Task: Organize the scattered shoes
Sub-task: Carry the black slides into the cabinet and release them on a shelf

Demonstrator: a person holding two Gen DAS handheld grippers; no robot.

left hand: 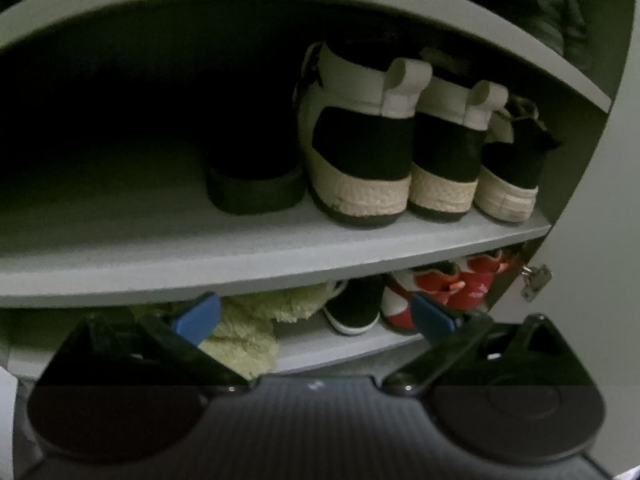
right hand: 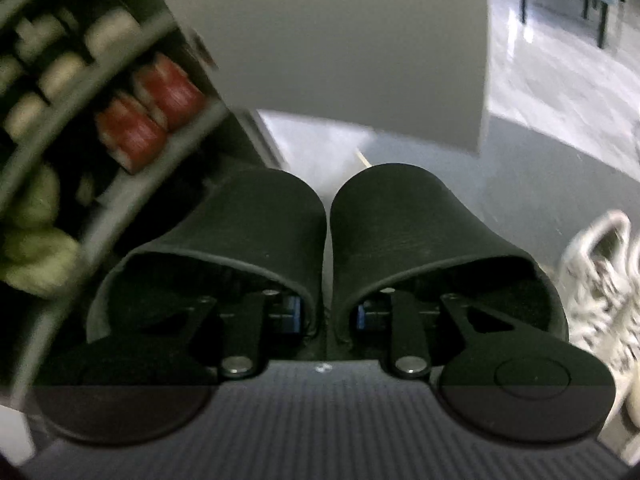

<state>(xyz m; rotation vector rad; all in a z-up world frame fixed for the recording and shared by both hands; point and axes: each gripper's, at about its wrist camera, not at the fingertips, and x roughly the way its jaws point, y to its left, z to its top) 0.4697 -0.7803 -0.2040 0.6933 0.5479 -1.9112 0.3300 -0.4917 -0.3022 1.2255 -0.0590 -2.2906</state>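
Note:
In the right wrist view, my right gripper (right hand: 328, 314) is shut on a pair of black slippers (right hand: 256, 224). One finger reaches inside each slipper and pinches their inner walls together. They hang above the grey floor in front of the shoe cabinet (right hand: 120, 196). In the left wrist view, my left gripper (left hand: 316, 314) is open and empty, its blue pads (left hand: 196, 316) level with the lower shelf. On the middle shelf (left hand: 200, 248) stand a black shoe (left hand: 256, 176), a black-and-white high-top pair (left hand: 360, 140) and another black-and-white shoe (left hand: 516, 164).
The lower shelf holds fluffy yellow-green slippers (left hand: 248, 328), a black shoe (left hand: 352, 308) and red-and-white shoes (left hand: 440, 284). The grey cabinet door (right hand: 340, 40) stands open ahead of the right gripper. A white sneaker (right hand: 600, 280) lies on the floor at the right.

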